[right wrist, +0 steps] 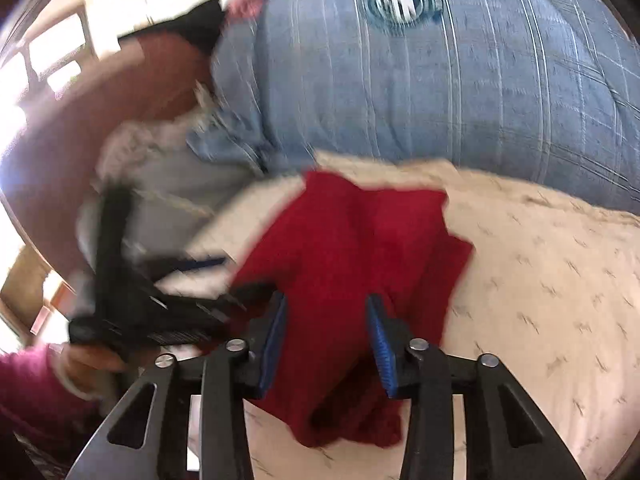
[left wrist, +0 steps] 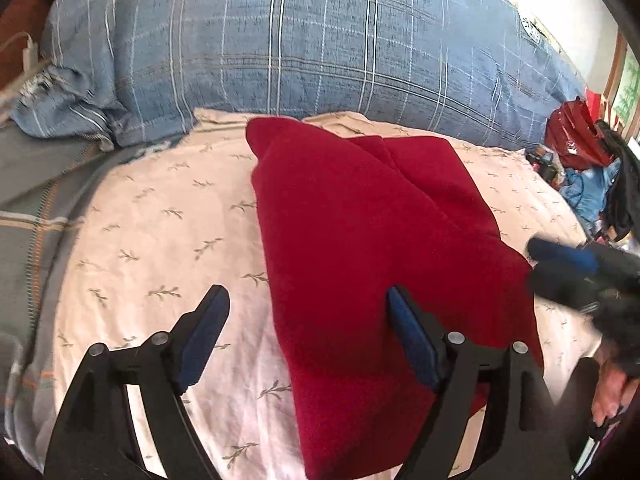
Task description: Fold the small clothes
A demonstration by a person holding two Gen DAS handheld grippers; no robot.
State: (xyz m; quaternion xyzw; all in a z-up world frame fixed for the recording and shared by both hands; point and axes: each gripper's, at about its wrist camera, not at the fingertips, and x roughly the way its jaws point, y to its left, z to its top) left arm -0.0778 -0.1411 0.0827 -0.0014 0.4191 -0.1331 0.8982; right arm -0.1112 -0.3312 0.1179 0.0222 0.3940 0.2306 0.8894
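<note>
A dark red garment (left wrist: 360, 240), folded lengthwise, lies on a cream sheet with a leaf print (left wrist: 160, 240). My left gripper (left wrist: 306, 296) is open wide over its near left edge: one finger is above the sheet, the other above the red fabric. In the left wrist view my right gripper (left wrist: 560, 272) is a blur at the garment's right edge. In its own view the right gripper (right wrist: 326, 300) hovers over the near end of the red garment (right wrist: 352, 240). Its blue pads stand apart with the fabric showing in the gap, not pinched. The left gripper (right wrist: 160, 280) appears blurred to the left.
A large blue plaid quilt (left wrist: 320, 48) is heaped behind the garment. A grey striped blanket (left wrist: 24, 240) runs along the left edge. A red bag (left wrist: 576, 140) and dark clutter sit at the far right. A hand (left wrist: 608, 392) and a magenta sleeve (right wrist: 24, 384) show.
</note>
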